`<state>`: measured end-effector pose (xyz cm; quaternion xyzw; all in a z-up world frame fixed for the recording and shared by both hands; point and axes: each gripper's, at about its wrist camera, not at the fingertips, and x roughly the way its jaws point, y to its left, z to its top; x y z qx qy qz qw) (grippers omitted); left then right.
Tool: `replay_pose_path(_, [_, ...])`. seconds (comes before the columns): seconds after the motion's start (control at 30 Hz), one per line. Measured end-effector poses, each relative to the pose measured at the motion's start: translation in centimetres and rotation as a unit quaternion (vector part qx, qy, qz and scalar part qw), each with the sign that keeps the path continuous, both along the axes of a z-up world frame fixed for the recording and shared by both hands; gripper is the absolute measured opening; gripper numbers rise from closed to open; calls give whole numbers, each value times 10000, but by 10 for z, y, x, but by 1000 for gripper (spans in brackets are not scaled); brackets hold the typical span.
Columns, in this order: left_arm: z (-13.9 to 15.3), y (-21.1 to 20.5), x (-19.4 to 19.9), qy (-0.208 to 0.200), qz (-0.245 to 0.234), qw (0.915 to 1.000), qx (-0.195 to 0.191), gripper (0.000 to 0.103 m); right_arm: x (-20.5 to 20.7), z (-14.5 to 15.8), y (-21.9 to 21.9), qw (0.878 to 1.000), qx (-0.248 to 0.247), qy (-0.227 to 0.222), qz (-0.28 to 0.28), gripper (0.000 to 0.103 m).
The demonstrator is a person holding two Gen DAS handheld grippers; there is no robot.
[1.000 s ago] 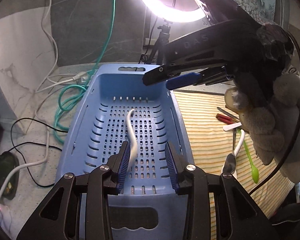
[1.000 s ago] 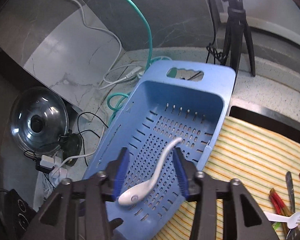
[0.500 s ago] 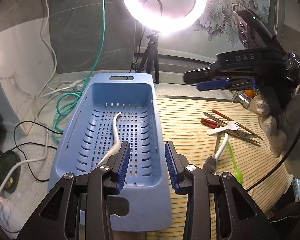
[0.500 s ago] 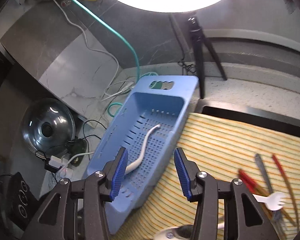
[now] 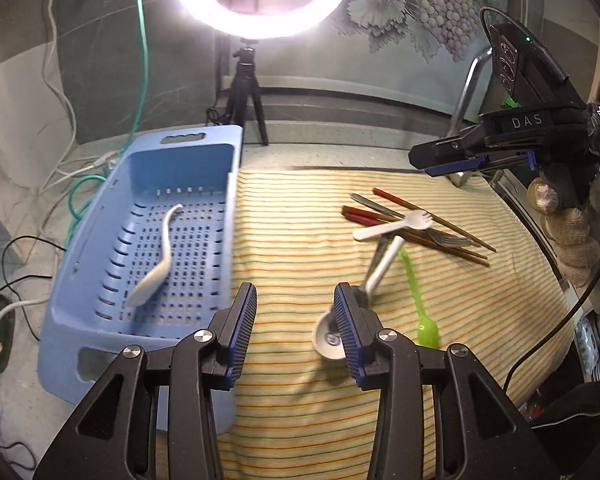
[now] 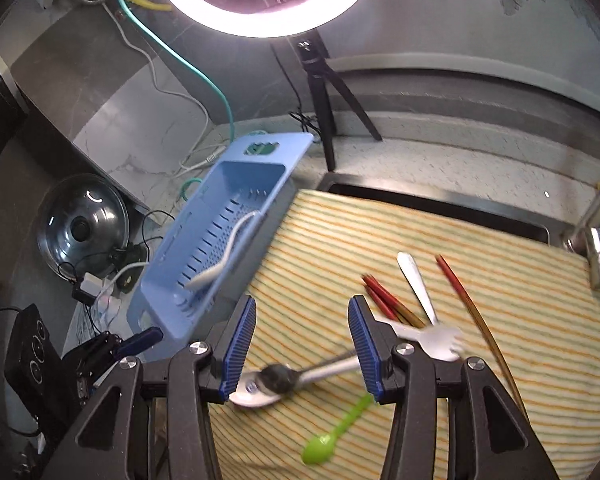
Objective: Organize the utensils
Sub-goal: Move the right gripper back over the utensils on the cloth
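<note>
A white spoon [image 5: 160,256] lies in the blue slotted basket [image 5: 228,200] at the left. On the striped cloth [image 5: 292,240] lie a white-bowled spoon with a metal handle [image 5: 384,260], a green spoon [image 5: 414,284], a white fork [image 5: 396,226], red chopsticks [image 5: 360,214] and a metal fork [image 5: 448,240]. My left gripper [image 5: 295,292] hangs over the cloth beside the basket, its jaws opening with nothing between them. My right gripper [image 6: 303,308] is open and empty above the spoon bowl [image 6: 256,392], near the green spoon [image 6: 336,428] and white fork [image 6: 436,338].
A ring light on a tripod [image 5: 246,92] stands behind the basket. Cables [image 5: 80,192] run along the counter at the left, next to a pot lid [image 6: 82,226]. A faucet [image 6: 598,256] and the sink edge [image 6: 420,196] border the cloth at the right and back.
Both grippers have moved from above the basket to the right, over the striped cloth and toward the loose utensils. The white spoon stays in the basket.
</note>
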<state>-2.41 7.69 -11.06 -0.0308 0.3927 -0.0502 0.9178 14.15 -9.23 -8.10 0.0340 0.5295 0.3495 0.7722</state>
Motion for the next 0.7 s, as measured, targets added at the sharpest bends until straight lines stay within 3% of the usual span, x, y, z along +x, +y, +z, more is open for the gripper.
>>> replay_pose_path(0.43, [-14, -59, 14, 236, -730, 9970, -117, 39, 1, -30, -119, 9932, 194, 623, -966, 44])
replay_pose_path(0.7, [-37, -90, 16, 548, -980, 9933, -289, 39, -12, -31, -122, 9940, 293, 731, -756, 40])
